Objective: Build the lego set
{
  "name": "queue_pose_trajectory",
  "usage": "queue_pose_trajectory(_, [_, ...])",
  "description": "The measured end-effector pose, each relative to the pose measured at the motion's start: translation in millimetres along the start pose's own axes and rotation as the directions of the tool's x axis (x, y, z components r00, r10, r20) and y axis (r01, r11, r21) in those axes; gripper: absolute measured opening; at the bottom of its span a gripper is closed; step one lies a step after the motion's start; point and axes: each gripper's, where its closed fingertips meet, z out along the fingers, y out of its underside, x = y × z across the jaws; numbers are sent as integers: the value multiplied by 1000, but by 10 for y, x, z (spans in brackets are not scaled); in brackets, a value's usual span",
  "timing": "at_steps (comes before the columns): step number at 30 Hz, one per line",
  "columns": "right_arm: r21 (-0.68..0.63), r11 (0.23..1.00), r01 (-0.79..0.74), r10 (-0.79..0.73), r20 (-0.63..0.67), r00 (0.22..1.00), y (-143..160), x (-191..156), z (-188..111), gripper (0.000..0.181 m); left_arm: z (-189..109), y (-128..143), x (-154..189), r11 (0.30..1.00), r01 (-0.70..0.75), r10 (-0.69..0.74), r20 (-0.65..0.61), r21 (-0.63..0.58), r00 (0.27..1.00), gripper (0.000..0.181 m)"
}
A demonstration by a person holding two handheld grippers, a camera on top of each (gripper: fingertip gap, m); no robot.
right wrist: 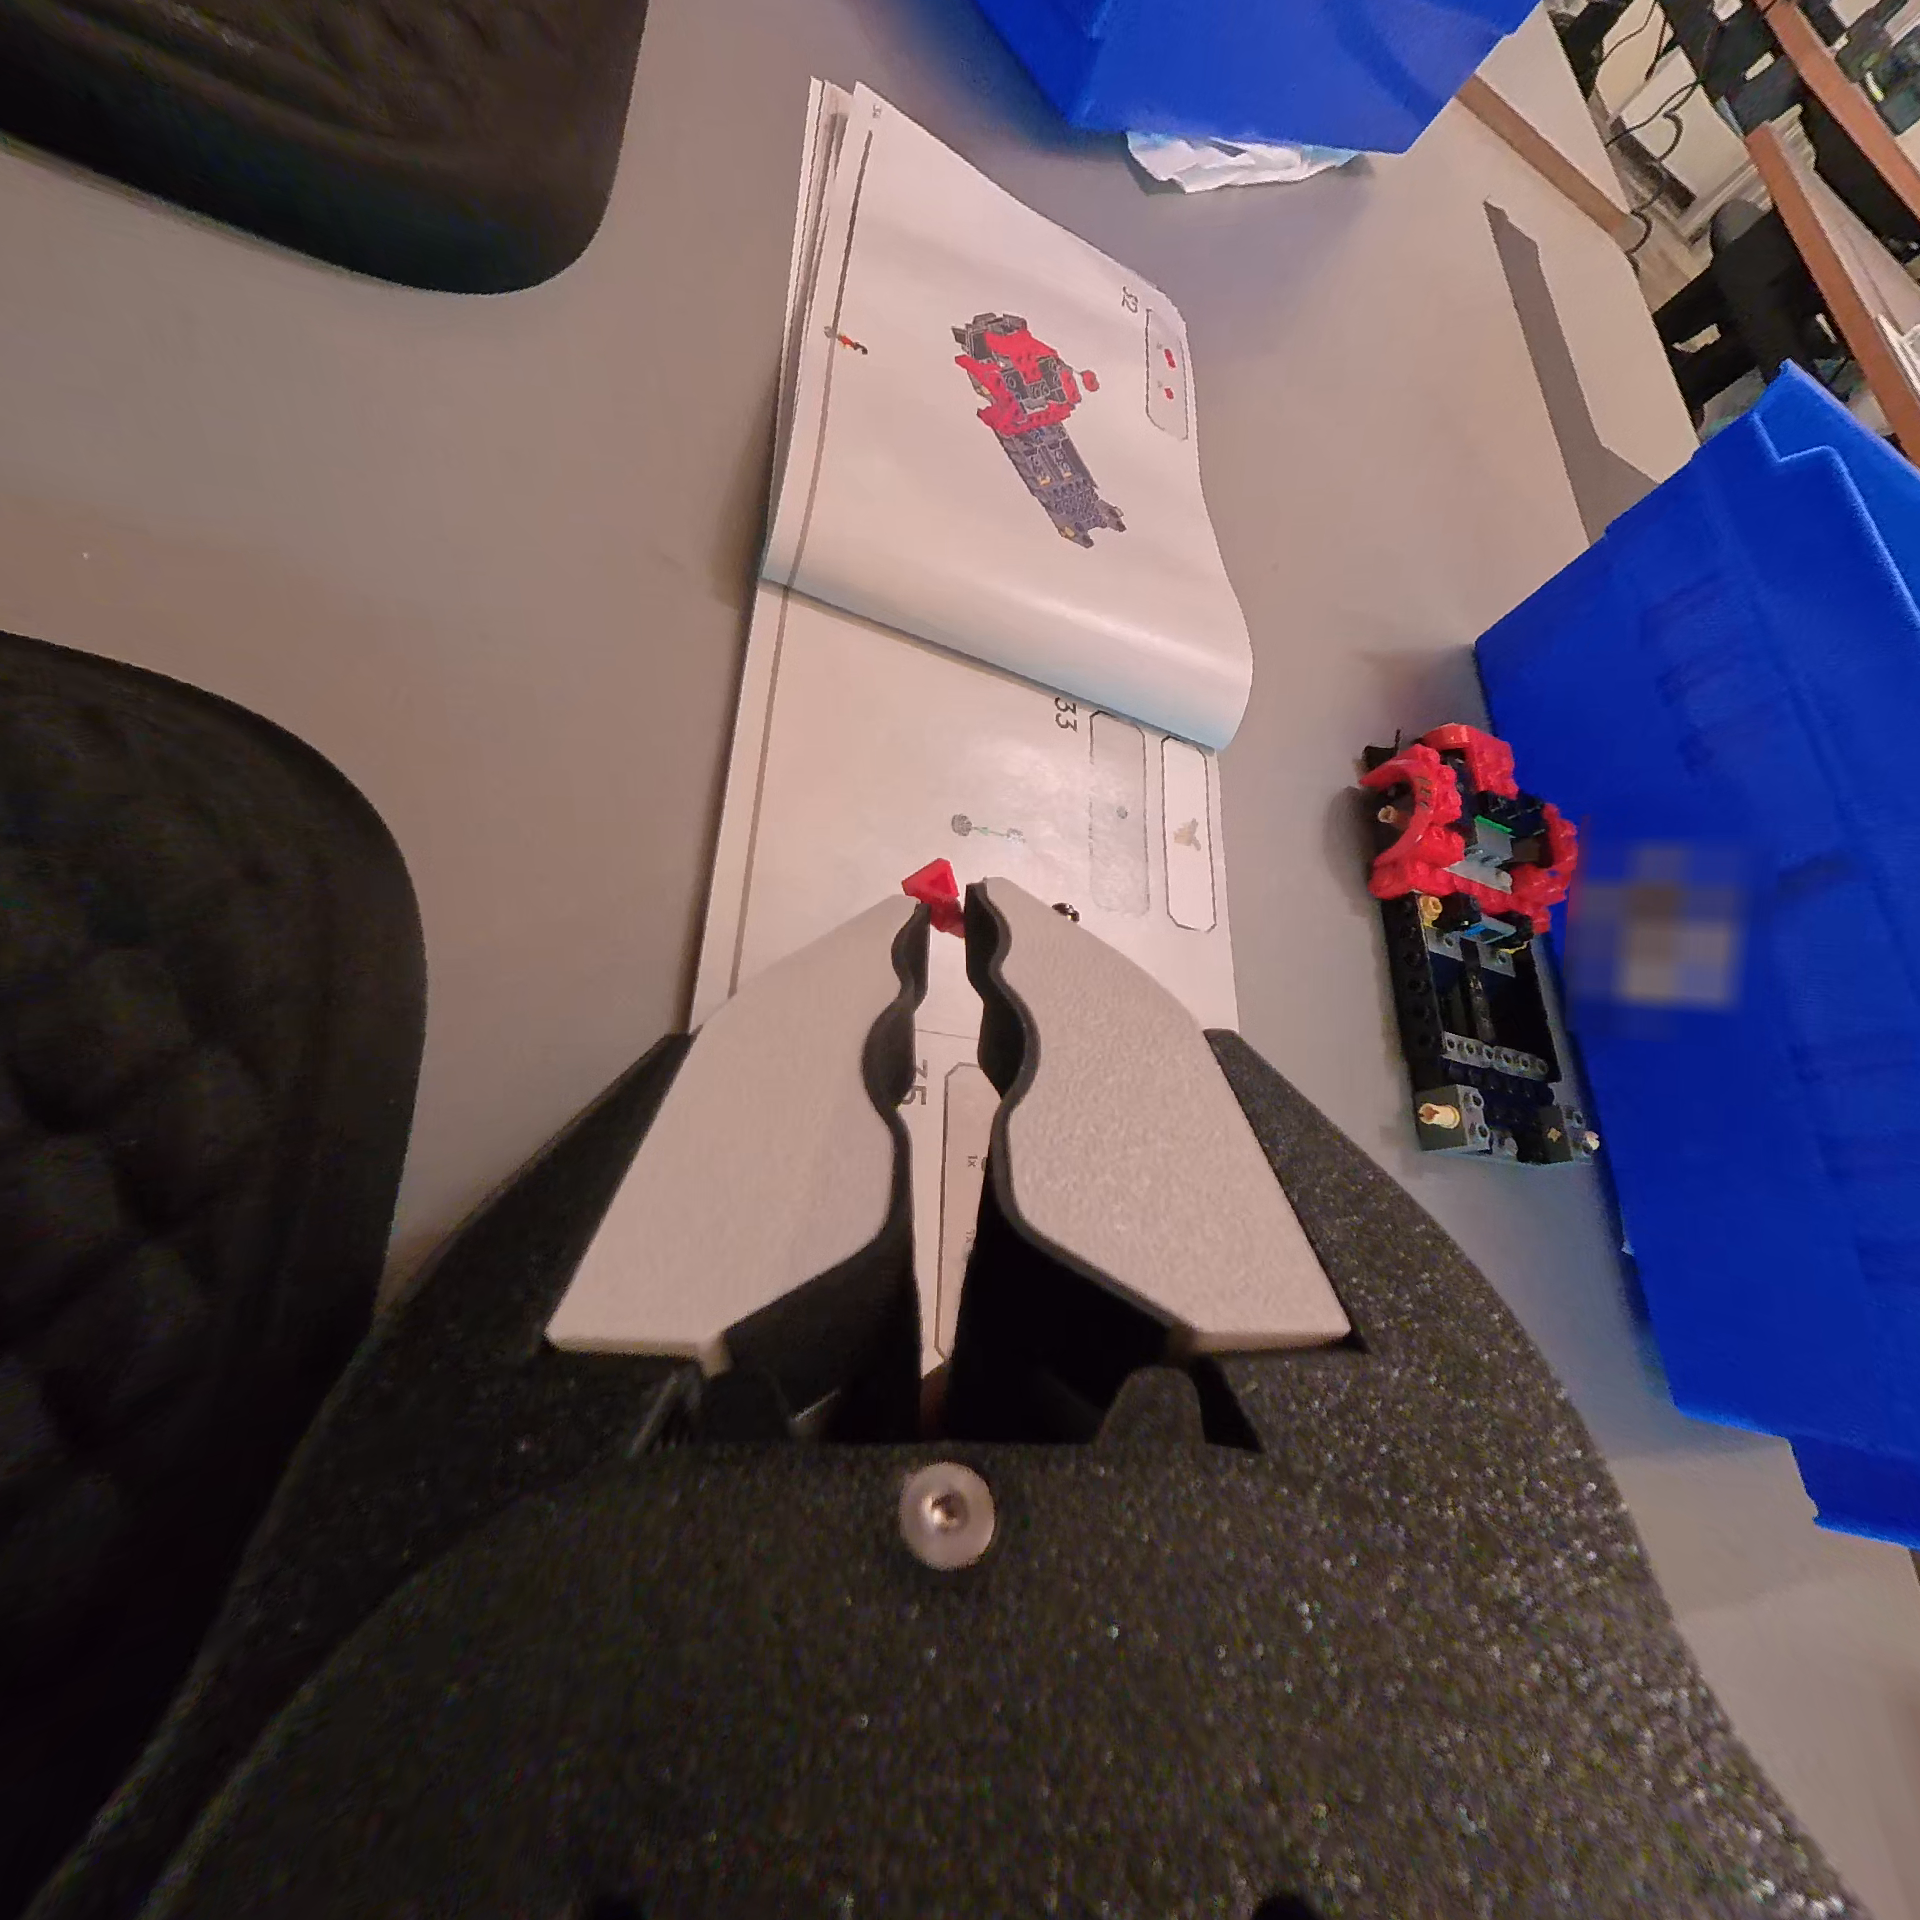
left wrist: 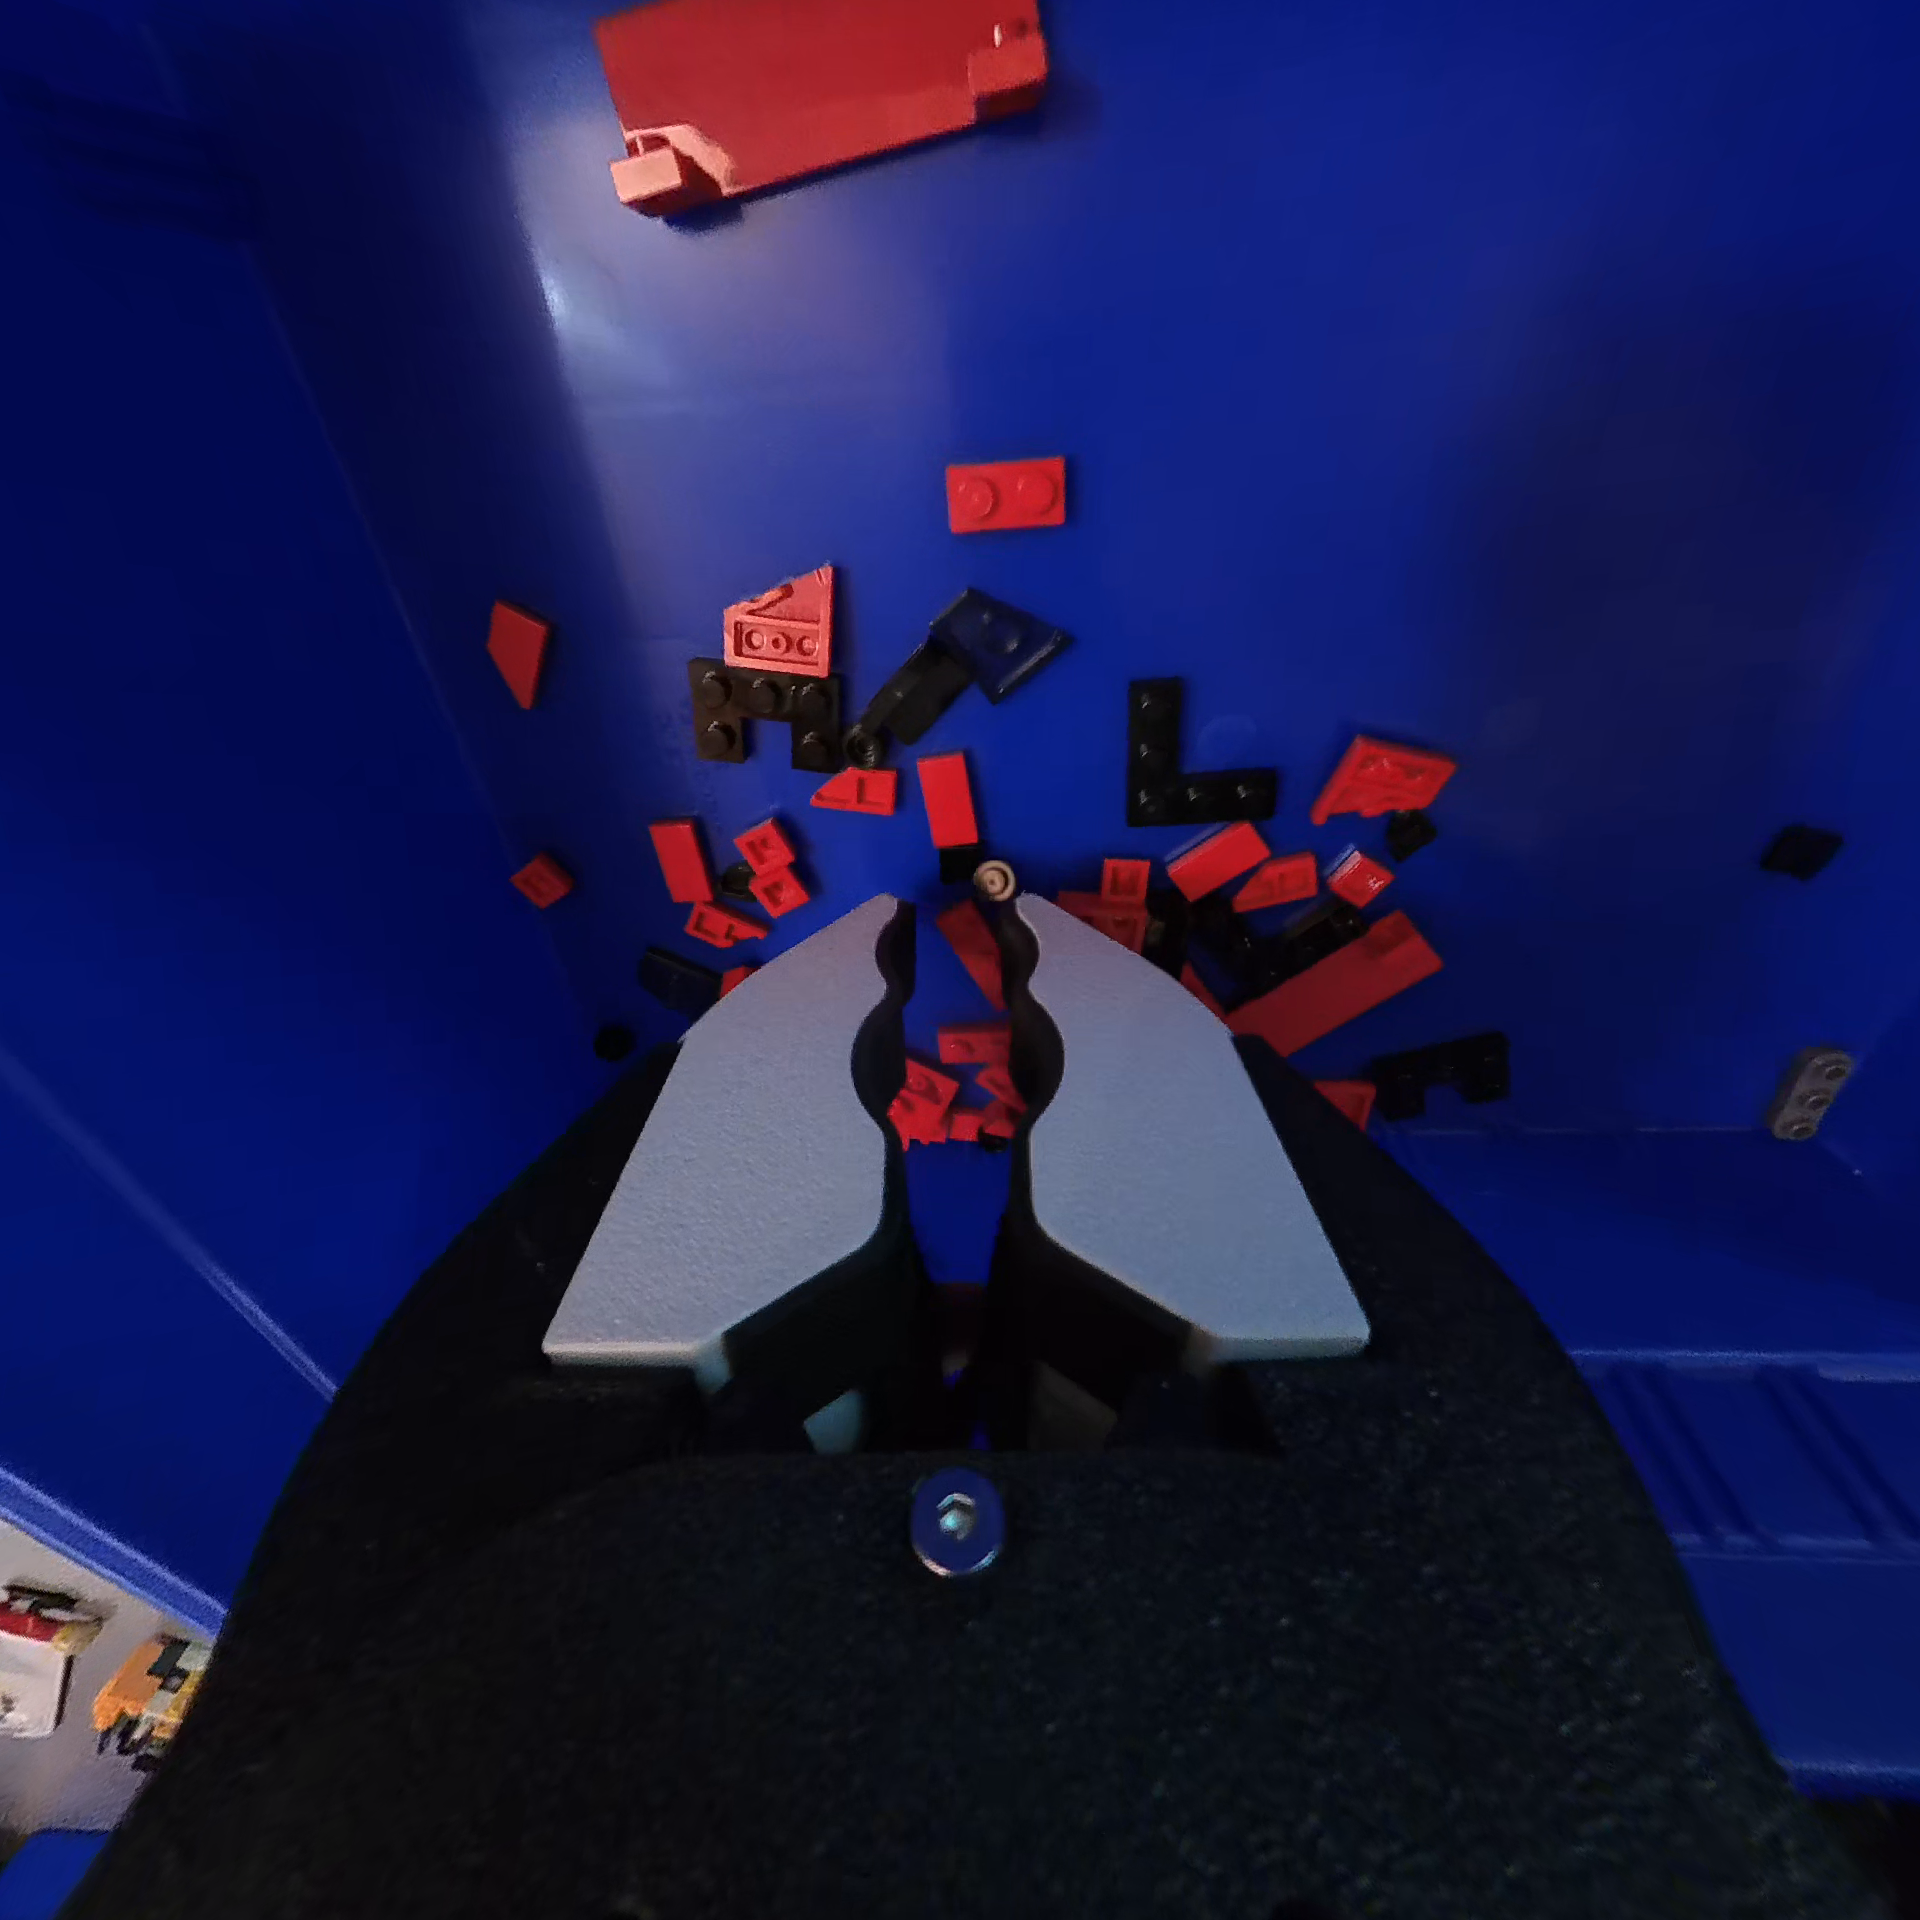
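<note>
Reaching down into a deep blue plastic bin (left wrist: 1351,364), the left tongs (left wrist: 961,904) have their grey fingers slightly spread, with nothing pinched between them, and hang over a scatter of loose red and black lego pieces (left wrist: 997,831) on the bin floor. A small round tan stud piece (left wrist: 994,881) lies just beyond the fingertips, near a flat red two-stud plate (left wrist: 1005,495) and a black L-shaped plate (left wrist: 1184,758); a large red slanted panel (left wrist: 821,94) rests farther back. The right tongs (right wrist: 943,906) are closed on a small red lego piece (right wrist: 933,889), pinched at the very tips above an open white instruction booklet (right wrist: 987,499) that lies on the grey tabletop (right wrist: 416,468). To the right of the booklet, the partly built black-and-red lego model (right wrist: 1465,935) sits on the tabletop, just beside another blue plastic bin (right wrist: 1766,779). A black foam pad (right wrist: 156,1039) lies at the left edge.
</note>
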Motion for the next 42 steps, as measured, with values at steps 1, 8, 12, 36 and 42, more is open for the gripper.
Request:
queue_pose_trajectory(1, [-1,1000,0,0,-1,1000,2,0,0,7,-3,-4,2,1000,0,0,-3,3,1000,16])
queue_pose_trajectory(8, [-4,1000,-1,1,0,1000,7,0,0,7,-5,-10,27,1000,25,-24,-33,9,999,17])
queue_pose_trajectory(12, [-6,1000,0,0,0,1000,11,-1,1,7,-2,-22,30,999,38,-37,-34,13,999,18])
queue_pose_trajectory(36, [-8,1000,19,-19,1,1000,-24,-18,5,7,-110,-73,179,996,67,-64,-47,67,997,13])
queue_pose_trajectory(42, [-7,1000,16,-16,-10,1000,-22,0,-5,7,-52,-97,175,996,84,-81,-64,35,995,14])
